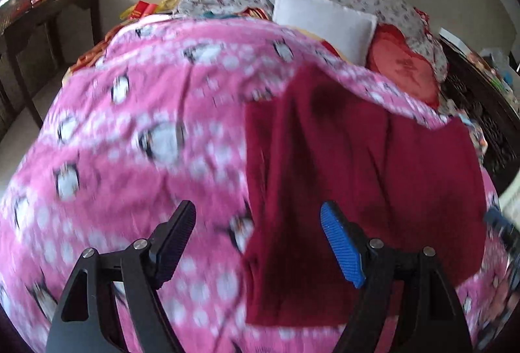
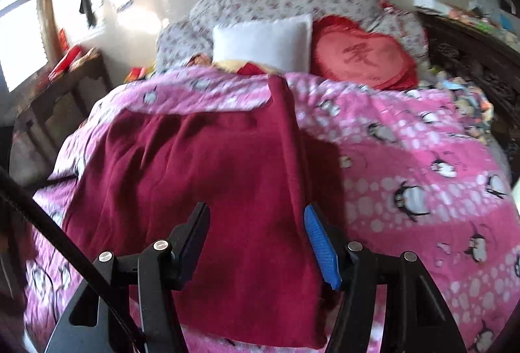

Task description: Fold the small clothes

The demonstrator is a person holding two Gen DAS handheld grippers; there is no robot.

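We held the left gripper [image 1: 258, 242] and right gripper [image 2: 256, 244] wide, empty, over the maroon garment [image 2: 201, 177], ready to grasp its edges.

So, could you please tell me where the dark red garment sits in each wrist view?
Left wrist: the dark red garment lies right of centre on the pink penguin quilt, beyond the blue fingertip.
Right wrist: the garment fills the centre-left, spread ahead of the open jaws.
Shared landmark: the white pillow beside the red heart cushion.
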